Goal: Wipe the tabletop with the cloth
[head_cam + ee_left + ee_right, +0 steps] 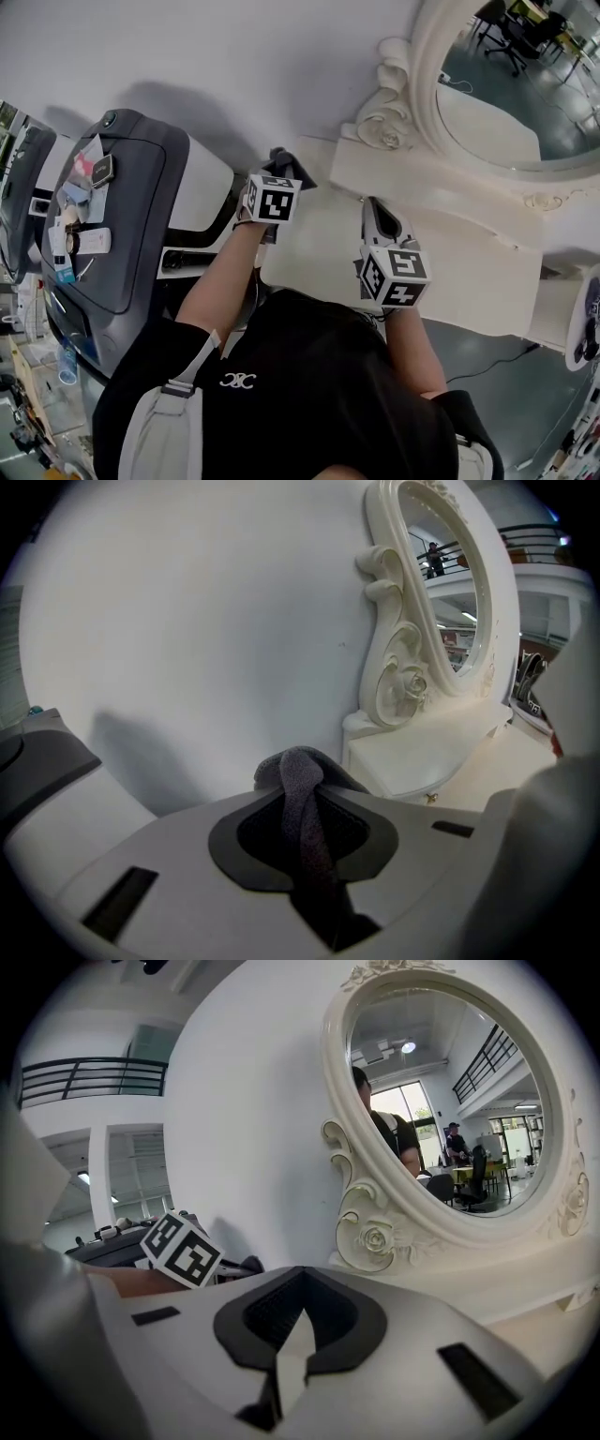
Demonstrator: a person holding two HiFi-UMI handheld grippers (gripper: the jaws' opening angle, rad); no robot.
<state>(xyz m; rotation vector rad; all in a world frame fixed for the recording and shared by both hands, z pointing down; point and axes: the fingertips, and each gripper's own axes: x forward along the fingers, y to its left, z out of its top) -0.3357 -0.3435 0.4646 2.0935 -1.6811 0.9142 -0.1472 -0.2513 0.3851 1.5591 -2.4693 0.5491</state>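
Observation:
A dark grey cloth hangs bunched at the back left corner of the white tabletop. My left gripper is shut on it. In the left gripper view the cloth is a twisted fold pinched between the jaws of the left gripper and sticks out past the tips. My right gripper hovers over the middle of the tabletop, to the right of the left one. Its jaws are shut with nothing between them in the right gripper view.
An ornate white oval mirror stands at the table's back on a raised shelf. A dark grey bulky unit with small items on top sits left of the table. A white wall runs behind.

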